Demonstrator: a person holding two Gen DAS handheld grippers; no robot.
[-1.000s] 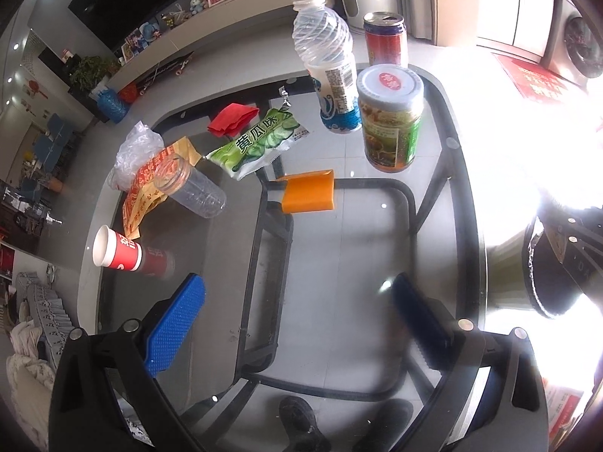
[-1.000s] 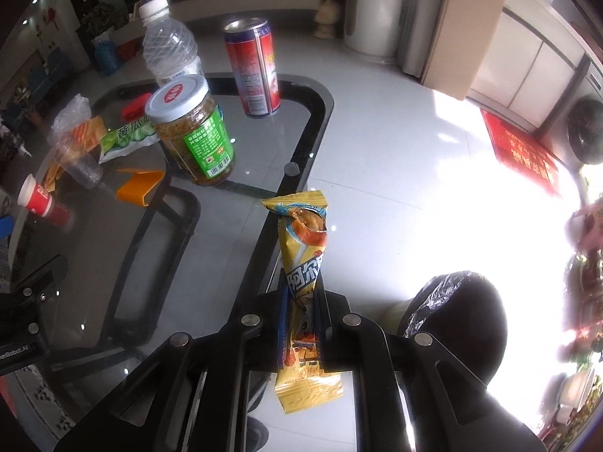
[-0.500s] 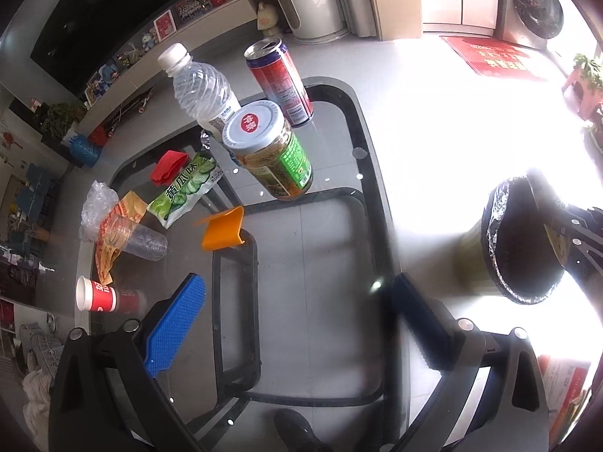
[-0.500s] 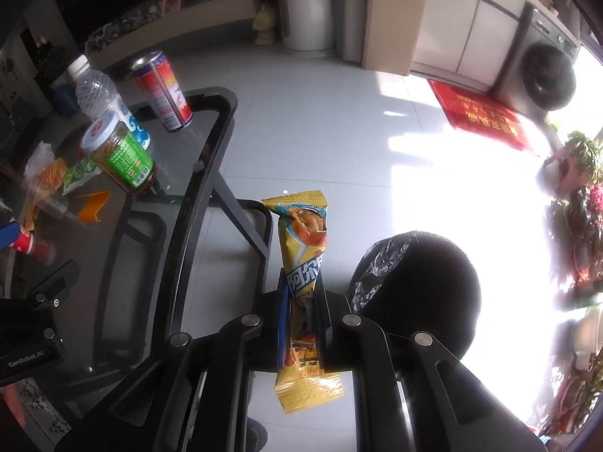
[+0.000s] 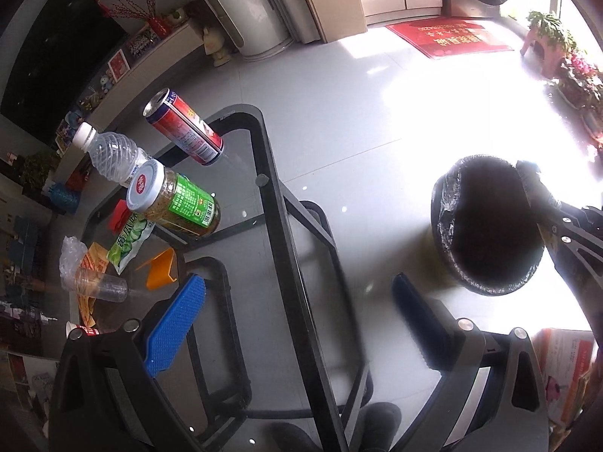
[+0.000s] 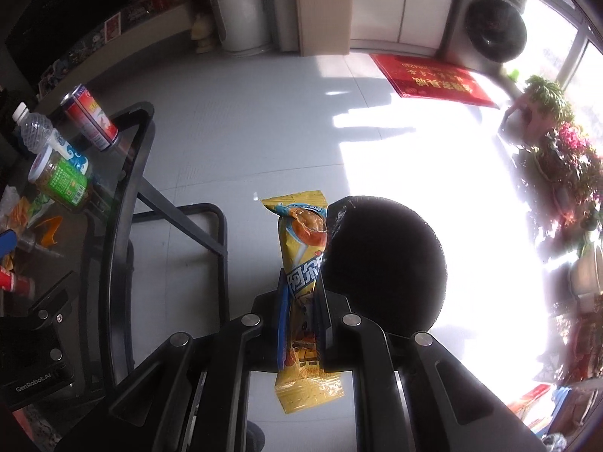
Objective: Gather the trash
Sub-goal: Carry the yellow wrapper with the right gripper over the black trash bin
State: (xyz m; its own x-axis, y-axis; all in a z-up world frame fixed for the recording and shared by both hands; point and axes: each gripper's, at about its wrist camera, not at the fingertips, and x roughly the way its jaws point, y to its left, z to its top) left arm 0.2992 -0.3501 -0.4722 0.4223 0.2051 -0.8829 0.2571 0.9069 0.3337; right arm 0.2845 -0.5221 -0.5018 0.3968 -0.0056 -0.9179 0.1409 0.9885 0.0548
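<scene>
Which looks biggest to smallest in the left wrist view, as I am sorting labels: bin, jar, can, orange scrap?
1. Bin, largest by far.
2. Jar.
3. Can, close to the jar; it stands farther off, so that order is unsure.
4. Orange scrap, smallest.

A red doormat (image 6: pixel 433 83) lies before a front-loading washing machine (image 6: pixel 490 26). Potted flowering plants (image 6: pixel 557 150) stand by the sunlit window.

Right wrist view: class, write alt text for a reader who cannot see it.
The right gripper pinches a yellow snack wrapper beside the rim of a black-lined trash bin on the floor. At left, a glass table holds a red can, a jar and a water bottle.
</scene>
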